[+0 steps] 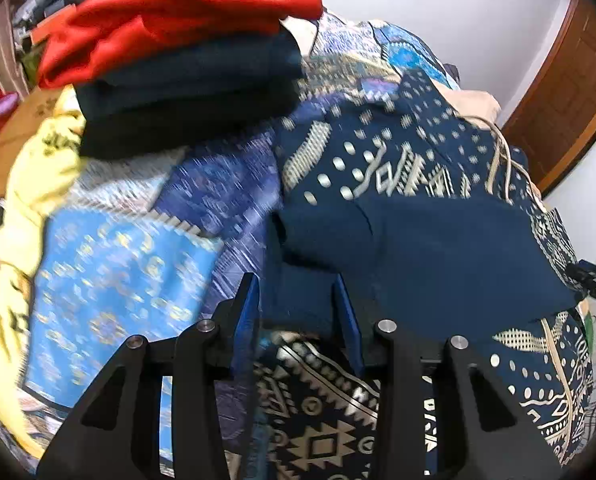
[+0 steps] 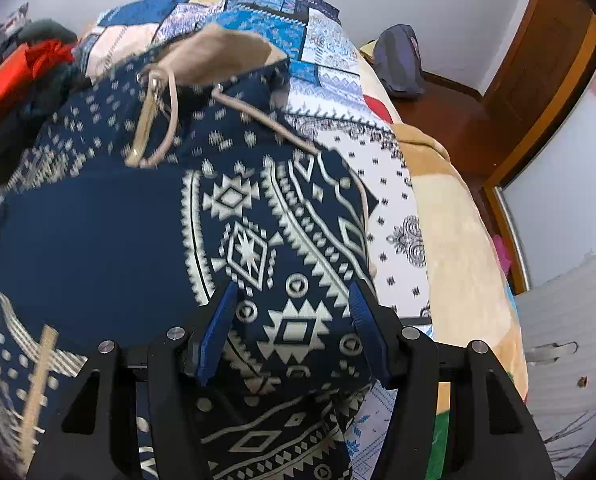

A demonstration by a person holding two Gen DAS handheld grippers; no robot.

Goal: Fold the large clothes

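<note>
A navy hoodie with a cream geometric print point(image 1: 377, 168) point(image 2: 258, 240) lies on the bed, its beige-lined hood point(image 2: 226, 56) and drawcords point(image 2: 166, 120) at the far end. A plain navy part point(image 1: 437, 248) is folded over the middle. My left gripper point(image 1: 298, 308) stands with its blue fingers point(image 1: 248, 312) either side of a fold of the navy cloth, jaws still apart. My right gripper point(image 2: 290, 320) is open, its fingers point(image 2: 218, 328) straddling the printed cloth near the hoodie's right edge.
A stack of folded clothes, red on top of dark ones point(image 1: 186, 52), sits at the far left. A blue patchwork bedspread point(image 1: 118, 272) point(image 2: 385, 200) covers the bed. A yellow garment point(image 1: 38, 176) lies left. A wooden door point(image 2: 537, 92) and a cap point(image 2: 401, 60) are on the right.
</note>
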